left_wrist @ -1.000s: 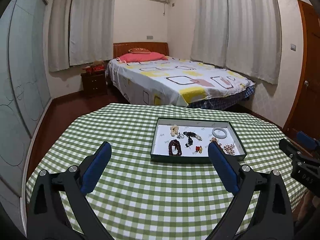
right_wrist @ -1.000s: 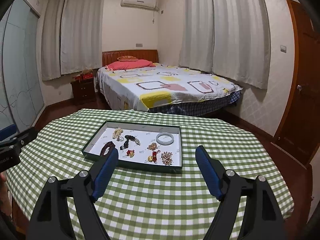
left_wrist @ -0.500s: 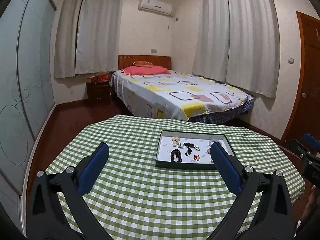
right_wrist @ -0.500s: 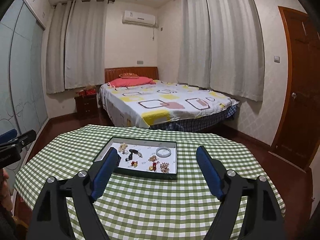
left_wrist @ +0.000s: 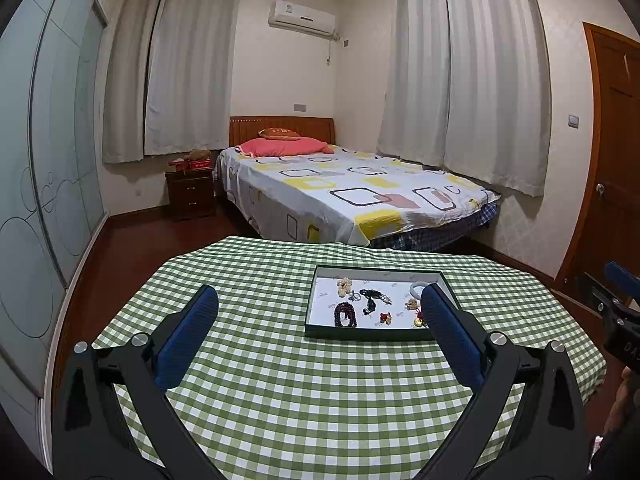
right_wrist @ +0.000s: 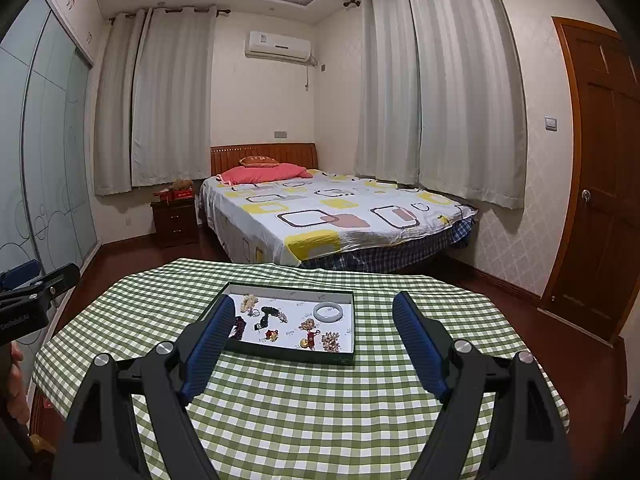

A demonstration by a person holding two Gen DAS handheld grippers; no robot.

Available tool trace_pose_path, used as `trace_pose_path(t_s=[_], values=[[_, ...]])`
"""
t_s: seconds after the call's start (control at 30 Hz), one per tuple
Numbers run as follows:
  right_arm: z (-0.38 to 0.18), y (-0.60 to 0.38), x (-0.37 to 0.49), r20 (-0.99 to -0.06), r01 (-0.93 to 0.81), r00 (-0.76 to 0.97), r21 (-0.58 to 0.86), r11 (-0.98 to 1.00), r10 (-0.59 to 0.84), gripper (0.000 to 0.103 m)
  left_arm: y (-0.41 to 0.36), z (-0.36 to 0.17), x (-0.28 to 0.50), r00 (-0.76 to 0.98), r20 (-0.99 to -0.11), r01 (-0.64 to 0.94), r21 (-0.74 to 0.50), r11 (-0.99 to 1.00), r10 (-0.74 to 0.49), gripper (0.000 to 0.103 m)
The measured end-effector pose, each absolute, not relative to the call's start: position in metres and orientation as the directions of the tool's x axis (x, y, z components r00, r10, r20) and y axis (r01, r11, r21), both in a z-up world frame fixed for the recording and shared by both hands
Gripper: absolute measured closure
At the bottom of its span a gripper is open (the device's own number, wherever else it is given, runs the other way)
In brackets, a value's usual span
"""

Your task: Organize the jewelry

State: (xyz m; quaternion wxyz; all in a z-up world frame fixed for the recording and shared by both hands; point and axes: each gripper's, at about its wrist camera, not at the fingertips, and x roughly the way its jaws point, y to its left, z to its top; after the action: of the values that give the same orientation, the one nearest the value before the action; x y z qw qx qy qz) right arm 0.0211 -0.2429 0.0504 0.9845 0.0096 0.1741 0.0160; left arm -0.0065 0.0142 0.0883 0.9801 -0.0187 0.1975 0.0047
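Checked tablecloth (left_wrist: 280, 380): jewelry tray (left_wrist: 372, 334) beyond wide-apart grippers (left_wrist: 318, 306)

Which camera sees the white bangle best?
The right wrist view. There the whole bangle shows as a full ring in the tray, with nothing in front. In the left wrist view, the left claw's finger covers part of the bangle.

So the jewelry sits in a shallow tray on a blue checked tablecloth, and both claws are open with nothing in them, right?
Nearly. The tablecloth is green and white checked, not blue, as the right wrist view shows. The jewelry does sit in the tray, and the left claw and right claw are open with nothing in them.
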Motion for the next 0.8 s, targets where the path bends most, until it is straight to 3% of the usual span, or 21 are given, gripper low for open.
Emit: trace_pose_path(t_s=[0.8], values=[[0.0527,-0.2427,0.0191,-0.337,-0.032,0.941,0.022,0.999,0.037,0.024,0.0107,0.089,-0.0107,0.921,-0.389,-0.007,-0.043,0.999,-0.011,0.004]])
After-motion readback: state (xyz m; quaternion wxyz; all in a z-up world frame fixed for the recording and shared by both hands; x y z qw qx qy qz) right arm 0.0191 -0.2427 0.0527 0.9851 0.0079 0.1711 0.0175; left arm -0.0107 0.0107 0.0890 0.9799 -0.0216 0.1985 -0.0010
